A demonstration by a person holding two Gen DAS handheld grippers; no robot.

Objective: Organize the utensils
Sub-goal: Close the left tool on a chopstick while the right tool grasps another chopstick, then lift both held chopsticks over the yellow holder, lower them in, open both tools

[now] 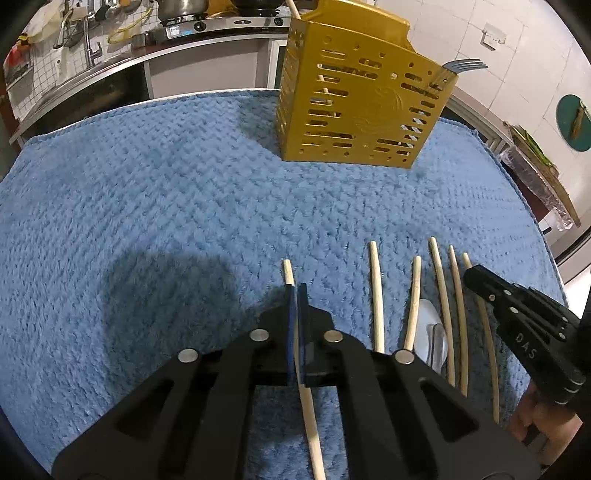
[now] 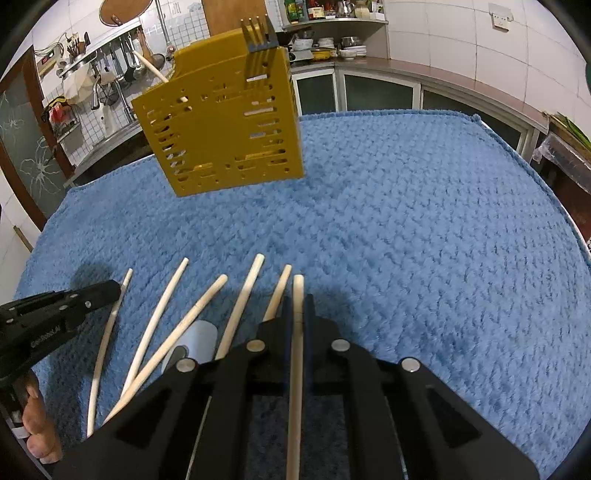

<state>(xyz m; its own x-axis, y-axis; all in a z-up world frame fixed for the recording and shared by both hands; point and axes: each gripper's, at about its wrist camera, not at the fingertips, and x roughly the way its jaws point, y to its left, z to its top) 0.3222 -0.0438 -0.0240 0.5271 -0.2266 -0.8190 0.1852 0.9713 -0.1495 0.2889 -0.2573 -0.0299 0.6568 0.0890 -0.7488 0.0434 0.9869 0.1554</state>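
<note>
A yellow perforated utensil holder (image 1: 358, 99) stands on the blue towel (image 1: 147, 192), with a fork (image 1: 466, 65) and a chopstick in it; it also shows in the right wrist view (image 2: 225, 125). Several pale wooden chopsticks lie in a row near me. My left gripper (image 1: 296, 290) is shut on a chopstick (image 1: 289, 275) at the row's left end. My right gripper (image 2: 298, 299) is shut on a chopstick (image 2: 297, 291) at the row's right end. A white spoon (image 1: 430, 332) lies under the chopsticks between them.
Loose chopsticks (image 2: 162, 314) lie between the grippers. The towel (image 2: 424, 221) covers the table. Kitchen counters, a stove (image 1: 207, 26) and a sink are behind. A shelf with dishes (image 2: 332, 48) is at the back.
</note>
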